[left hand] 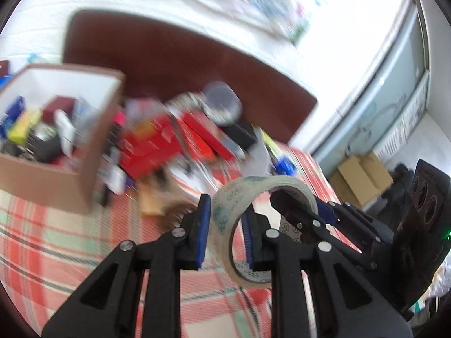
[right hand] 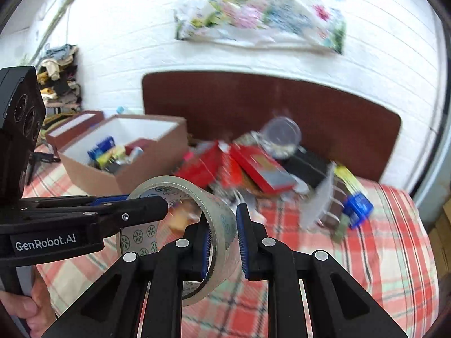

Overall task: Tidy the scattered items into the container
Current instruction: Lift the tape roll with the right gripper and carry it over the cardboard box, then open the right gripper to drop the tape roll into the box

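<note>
A bed with a red-and-green plaid cover (right hand: 366, 242) fills the lower part of both views, backed by a dark brown headboard (right hand: 282, 104) and a white wall. At upper left of the left wrist view sits the cardboard box (left hand: 93, 146), already holding several small packets; to its right a heap of red boxes (left hand: 157, 146), a clear round tub (left hand: 222, 101) and other clutter lies against the headboard.

The step in hand looks like a transfer of the roll of clear tape (left hand: 225, 214) between the two tools, above the bed and short of the box. The left hand-held gripper (left hand: 227, 225) has one blue pad outside the roll's wall and one inside the ring, closed narrow on that wall. The right hand-held gripper (right hand: 224, 242) straddles the opposite wall of the tape in the same way; whether it presses firmly I cannot tell.

Both tools meet nearly at right angles, the left one entering from the left edge of the right wrist view, level and held by a hand at the lower left corner.

Next, I judge, one grip must let go, and the other carries the tape up-left over the box rim to drop it.
</note>
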`<control>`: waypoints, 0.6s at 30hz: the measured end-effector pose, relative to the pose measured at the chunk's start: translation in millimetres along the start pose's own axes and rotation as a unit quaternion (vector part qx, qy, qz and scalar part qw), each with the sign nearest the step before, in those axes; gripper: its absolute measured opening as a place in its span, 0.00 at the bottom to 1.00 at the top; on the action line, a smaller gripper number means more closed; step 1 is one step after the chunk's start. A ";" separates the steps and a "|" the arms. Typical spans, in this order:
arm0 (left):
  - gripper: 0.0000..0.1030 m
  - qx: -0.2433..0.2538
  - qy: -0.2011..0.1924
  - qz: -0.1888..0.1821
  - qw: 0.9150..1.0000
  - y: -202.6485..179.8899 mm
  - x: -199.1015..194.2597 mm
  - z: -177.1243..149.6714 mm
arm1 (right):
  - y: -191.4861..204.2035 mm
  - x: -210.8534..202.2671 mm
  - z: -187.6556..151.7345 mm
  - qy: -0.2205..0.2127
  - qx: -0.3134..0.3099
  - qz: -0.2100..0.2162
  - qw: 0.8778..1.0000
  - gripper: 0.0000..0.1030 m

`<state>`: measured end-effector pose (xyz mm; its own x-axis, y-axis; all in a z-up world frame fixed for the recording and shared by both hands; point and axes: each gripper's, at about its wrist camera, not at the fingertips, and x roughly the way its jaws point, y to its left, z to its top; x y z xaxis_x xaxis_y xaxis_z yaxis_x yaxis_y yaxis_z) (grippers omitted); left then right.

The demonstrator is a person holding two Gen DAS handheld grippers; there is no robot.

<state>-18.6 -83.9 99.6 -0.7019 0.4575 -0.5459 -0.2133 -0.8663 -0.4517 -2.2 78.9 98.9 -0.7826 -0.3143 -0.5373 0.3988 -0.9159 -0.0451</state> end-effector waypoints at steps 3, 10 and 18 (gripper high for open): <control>0.20 -0.018 -0.024 0.025 0.999 32.4 -22.1 26.9 | 31.4 19.6 32.1 -0.009 -0.021 0.024 0.999 0.18; 0.20 -0.056 -0.052 0.075 0.994 120.5 -50.8 78.8 | 105.8 81.8 91.1 -0.013 -0.060 0.081 0.995 0.18; 0.20 -0.108 -0.060 0.115 0.986 202.8 -50.4 97.9 | 163.9 158.5 112.6 0.012 -0.098 0.122 0.988 0.18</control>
<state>-93.1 -302.2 104.6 -0.7931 0.2158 -0.5696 0.1008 -0.8758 -0.4721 -114.7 -149.1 101.2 -0.6403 -0.5118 -0.5728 0.6617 -0.7463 -0.0728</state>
